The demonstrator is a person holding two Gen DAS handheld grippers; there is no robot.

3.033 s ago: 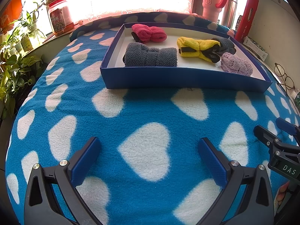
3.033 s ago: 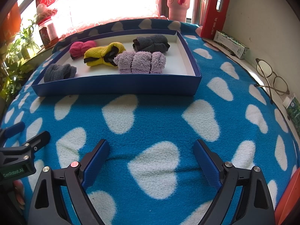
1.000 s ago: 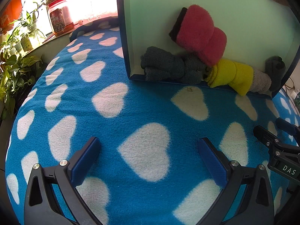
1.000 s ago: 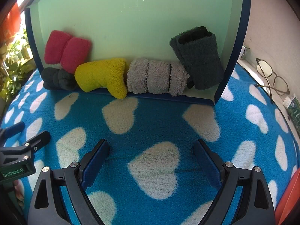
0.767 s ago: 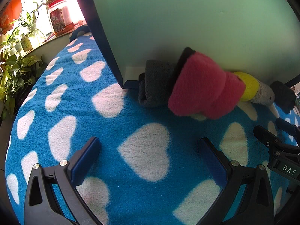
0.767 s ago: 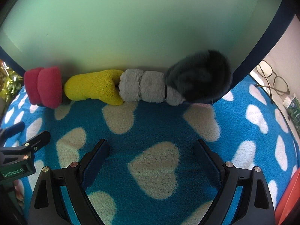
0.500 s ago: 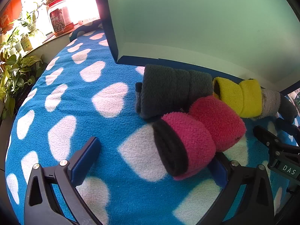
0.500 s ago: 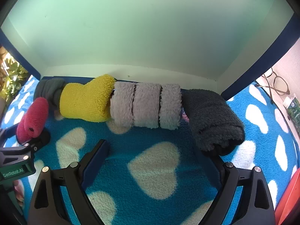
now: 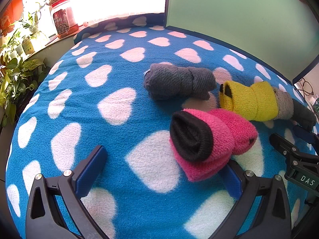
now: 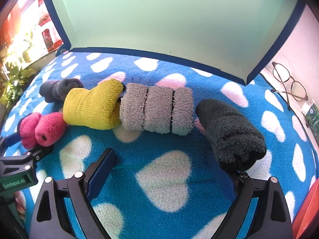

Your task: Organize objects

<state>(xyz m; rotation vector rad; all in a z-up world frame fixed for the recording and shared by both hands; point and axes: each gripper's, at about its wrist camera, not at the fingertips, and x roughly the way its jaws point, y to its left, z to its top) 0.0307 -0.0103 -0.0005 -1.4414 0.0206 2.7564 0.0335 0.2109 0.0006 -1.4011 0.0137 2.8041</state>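
Several rolled socks lie loose on the blue heart-print blanket (image 9: pixel 119 135). A pink roll (image 9: pixel 209 141) with a black core lies against the right finger of my open, empty left gripper (image 9: pixel 161 169). Behind it lie a grey roll (image 9: pixel 179 80) and a yellow roll (image 9: pixel 251 99). In the right wrist view the pink roll (image 10: pixel 41 128), grey roll (image 10: pixel 59 88), yellow roll (image 10: pixel 93 105), a light grey roll (image 10: pixel 157 111) and a dark grey roll (image 10: pixel 231 133) lie in a row. The dark roll touches the right finger of my open, empty right gripper (image 10: pixel 161 169). The blue-edged box (image 10: pixel 159 20) hangs tipped above them.
Glasses (image 10: pixel 289 83) lie at the right by the wall. A jar (image 9: pixel 63 20) and potted plants (image 9: pixel 16 75) stand on the windowsill at left. The other gripper shows at each view's edge, the right gripper (image 9: pixel 295 159) and the left gripper (image 10: pixel 18 169).
The box was tipped up and lifted, and the sock rolls slid out onto the blanket. The pink roll rolled toward my left gripper, the dark grey roll toward my right. Neither gripper moved.
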